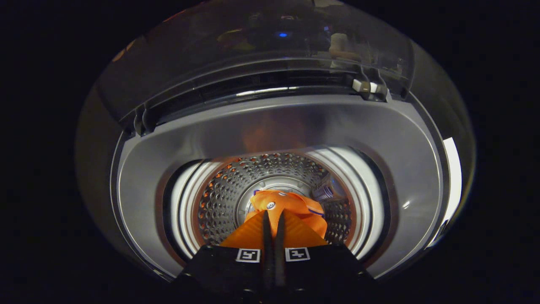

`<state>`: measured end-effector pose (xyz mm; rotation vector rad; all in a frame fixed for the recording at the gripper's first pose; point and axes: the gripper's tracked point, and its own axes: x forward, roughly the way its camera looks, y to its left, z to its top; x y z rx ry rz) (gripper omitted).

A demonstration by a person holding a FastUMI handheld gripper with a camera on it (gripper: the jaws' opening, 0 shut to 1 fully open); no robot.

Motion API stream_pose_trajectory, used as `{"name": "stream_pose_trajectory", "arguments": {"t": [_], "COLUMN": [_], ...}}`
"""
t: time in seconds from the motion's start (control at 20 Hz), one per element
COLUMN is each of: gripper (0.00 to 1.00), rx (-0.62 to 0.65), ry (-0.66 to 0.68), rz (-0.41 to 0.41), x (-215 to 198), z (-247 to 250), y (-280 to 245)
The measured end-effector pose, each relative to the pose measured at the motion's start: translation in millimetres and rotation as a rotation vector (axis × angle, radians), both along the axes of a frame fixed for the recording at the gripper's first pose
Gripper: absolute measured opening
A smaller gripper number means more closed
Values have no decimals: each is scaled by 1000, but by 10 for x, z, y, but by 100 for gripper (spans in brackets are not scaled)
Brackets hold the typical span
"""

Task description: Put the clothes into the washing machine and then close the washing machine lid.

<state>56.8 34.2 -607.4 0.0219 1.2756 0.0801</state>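
I look straight down into the open washing machine. Its perforated steel drum (223,198) lies below a wide grey opening ring (168,139). An orange garment (295,207) with blue trim and a small white button hangs down inside the drum, over the hub at the bottom. My gripper (273,217) is above the drum mouth with its fingers pressed together on a fold of this orange cloth, which spreads out on both sides of them. The clear lid (253,46) stands raised beyond the opening.
The lid's hinge piece (368,86) sits at the far right of the opening. A white inner ring (185,202) surrounds the drum. A small ribbed part (324,192) is fixed on the drum wall to the right of the garment.
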Motion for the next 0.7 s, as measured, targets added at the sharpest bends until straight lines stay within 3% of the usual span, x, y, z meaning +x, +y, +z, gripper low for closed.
{"name": "stream_pose_trajectory", "arguments": {"t": [0.1,0.15,0.45,0.7], "gripper": [12,21,100,100], "rx": [-3,-11,-14,-5], "ry": [10,8,6,-34], "rz": [-14,-17,-15,-15], "x": [-17,-20,-48,-29], "z": [-11,-6,47,134], "y": [-3,-23,-25,2]}}
